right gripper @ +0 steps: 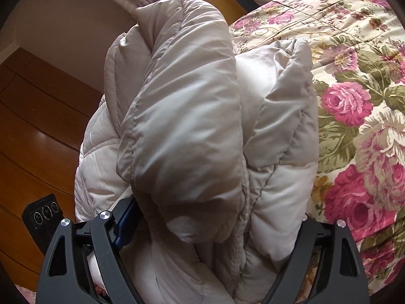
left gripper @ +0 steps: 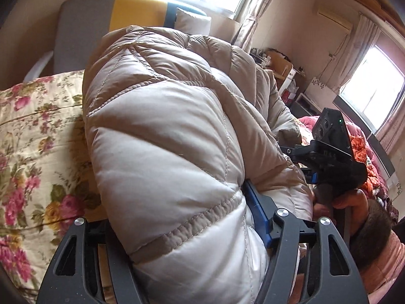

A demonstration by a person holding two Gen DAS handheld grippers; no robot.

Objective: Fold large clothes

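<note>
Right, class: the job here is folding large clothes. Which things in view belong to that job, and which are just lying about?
Part of the job:
- padded jacket, bunched between both grippers
- left gripper
- right gripper
- flowered bedspread, the surface under the jacket

Just lying about:
- white pillow
- yellow headboard
- curtains
- orange bedding

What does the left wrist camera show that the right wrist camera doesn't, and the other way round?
Only the left wrist view: two bright windows with curtains, a wall air conditioner, a white pillow, and the right tool against the jacket's far side.

Only the right wrist view: the wooden floor beside the bed, and a corner of the left tool's camera.

Both: the puffy beige down jacket bulging between that camera's own tool fingers, and the rose-patterned bedspread under it.
</note>
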